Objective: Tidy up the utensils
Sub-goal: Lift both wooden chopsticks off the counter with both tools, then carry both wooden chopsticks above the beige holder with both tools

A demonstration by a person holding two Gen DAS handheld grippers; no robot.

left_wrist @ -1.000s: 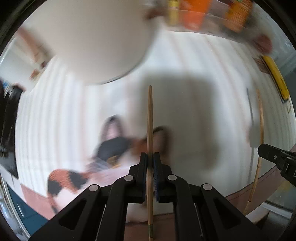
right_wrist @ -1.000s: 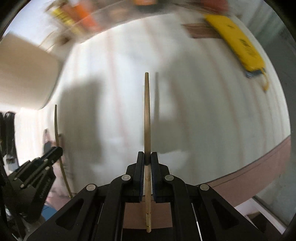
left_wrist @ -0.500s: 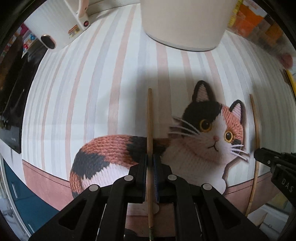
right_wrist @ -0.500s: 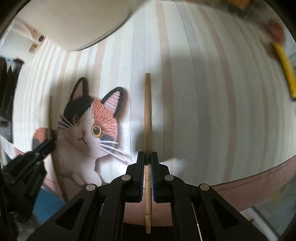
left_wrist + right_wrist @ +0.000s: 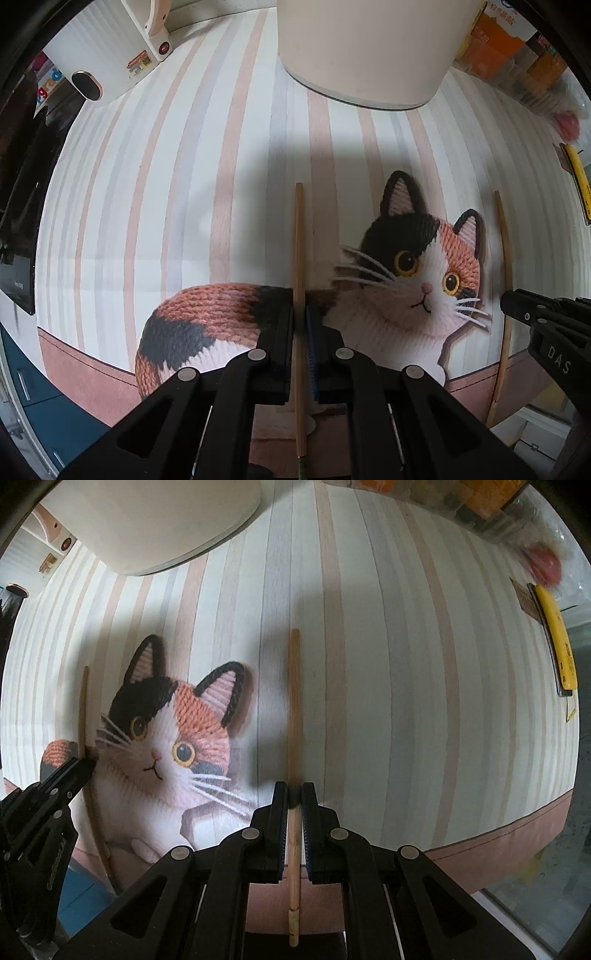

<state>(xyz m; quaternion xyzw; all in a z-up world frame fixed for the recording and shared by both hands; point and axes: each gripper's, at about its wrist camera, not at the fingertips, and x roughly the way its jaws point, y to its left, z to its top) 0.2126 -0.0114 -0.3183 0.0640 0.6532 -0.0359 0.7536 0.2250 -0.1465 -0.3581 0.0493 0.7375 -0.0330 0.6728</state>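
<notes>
My left gripper (image 5: 300, 314) is shut on a wooden chopstick (image 5: 297, 240) that points forward over the striped cat-print mat (image 5: 184, 184). My right gripper (image 5: 294, 792) is shut on a second wooden chopstick (image 5: 294, 701), also pointing forward above the mat. Each gripper shows at the edge of the other's view: the right one (image 5: 546, 325) with its chopstick (image 5: 504, 258), the left one (image 5: 48, 786) with its chopstick (image 5: 84, 709). A large cream round container (image 5: 369, 51) stands at the far side of the mat, ahead of the left gripper; it also shows in the right wrist view (image 5: 155, 520).
A white appliance with a pink handle (image 5: 110, 48) stands at the far left. Orange packets (image 5: 509, 44) line the back right. A yellow flat tool (image 5: 557, 642) lies at the mat's right edge. The mat's brown near border (image 5: 92, 373) runs along the table edge.
Both views have settled from a blurred sweep onto the cat mat. The cream container now sits nearer and more centred ahead of the left gripper. Both chopsticks stay gripped.
</notes>
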